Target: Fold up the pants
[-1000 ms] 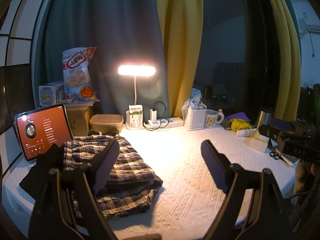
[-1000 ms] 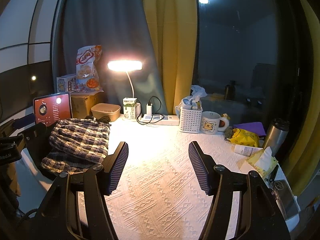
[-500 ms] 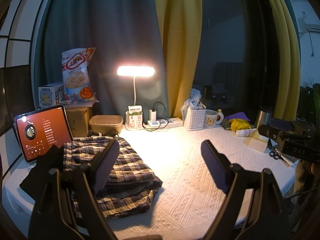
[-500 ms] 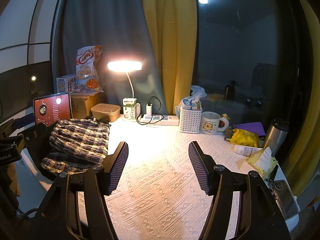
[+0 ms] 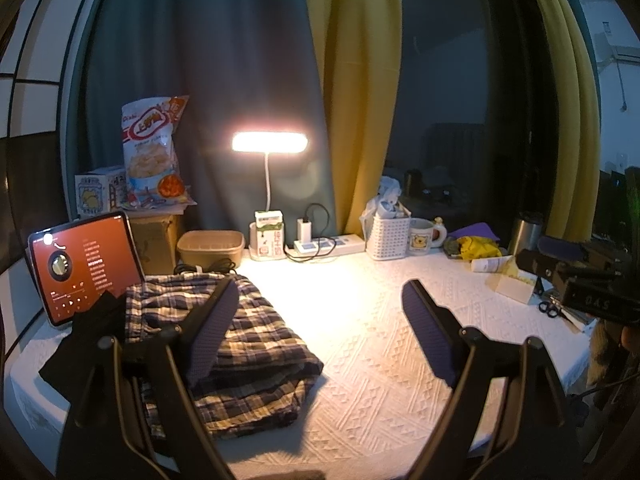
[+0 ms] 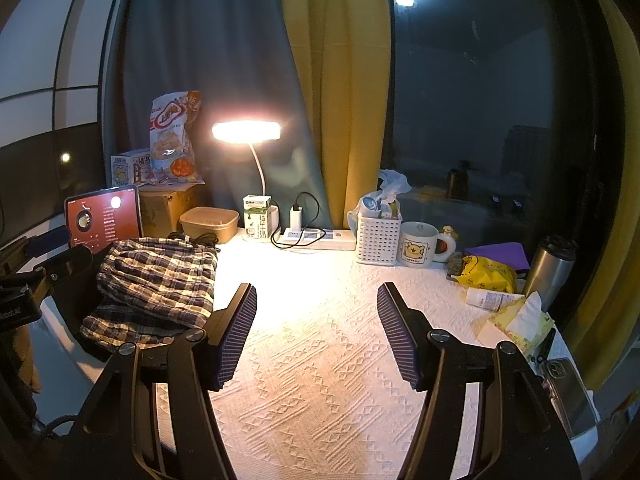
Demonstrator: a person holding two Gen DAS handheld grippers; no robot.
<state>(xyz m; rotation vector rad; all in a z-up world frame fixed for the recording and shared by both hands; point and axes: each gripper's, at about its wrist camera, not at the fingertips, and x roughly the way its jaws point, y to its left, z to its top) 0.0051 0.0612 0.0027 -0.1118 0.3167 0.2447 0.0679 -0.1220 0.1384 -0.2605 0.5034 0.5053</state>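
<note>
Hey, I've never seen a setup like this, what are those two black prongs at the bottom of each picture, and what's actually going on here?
Those prongs are the two fingers of hand-held grippers; a person holds one in each hand, and each carries a wide-angle camera looking along its fingers. One picture comes from the left gripper, the other from the right gripper. Both are open and hold nothing. On the white textured tablecloth lie folded plaid pants, beside a tablet. Behind stand a lit desk lamp, a mug and a white basket.

Pants (image 5: 256,344) left on table (image 5: 360,360)
</note>
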